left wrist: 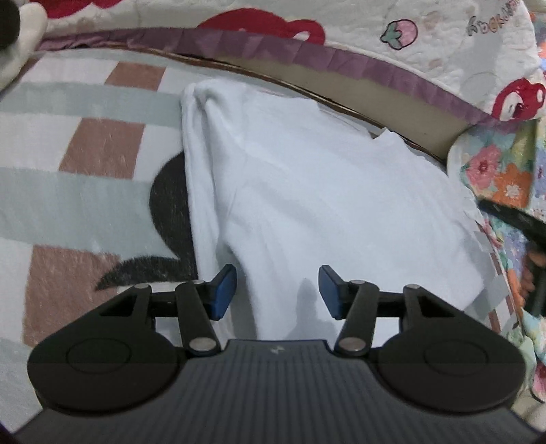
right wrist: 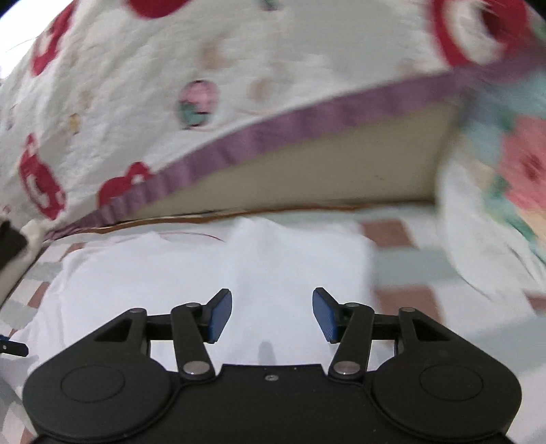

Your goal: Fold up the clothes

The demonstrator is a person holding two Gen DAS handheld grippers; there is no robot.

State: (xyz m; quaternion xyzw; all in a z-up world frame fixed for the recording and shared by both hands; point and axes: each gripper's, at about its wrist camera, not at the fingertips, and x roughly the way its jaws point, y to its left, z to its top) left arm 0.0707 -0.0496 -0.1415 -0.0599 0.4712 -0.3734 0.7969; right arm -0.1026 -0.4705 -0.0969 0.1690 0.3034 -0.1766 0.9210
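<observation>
The white garment (left wrist: 307, 191) lies flat on the checked blanket (left wrist: 85, 150), its long axis running away from both tongs toward the purple-trimmed quilt (left wrist: 358, 58). The left gripper (left wrist: 277, 293) hovers released over its near edge; the right gripper (right wrist: 272, 316) (blurred view) likewise gapes empty above it.

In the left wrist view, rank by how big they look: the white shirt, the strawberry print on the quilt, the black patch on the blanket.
1. white shirt, by far the largest.
2. black patch; the shirt hides part of it.
3. strawberry print, smallest, though it lies farther from the camera.
</observation>
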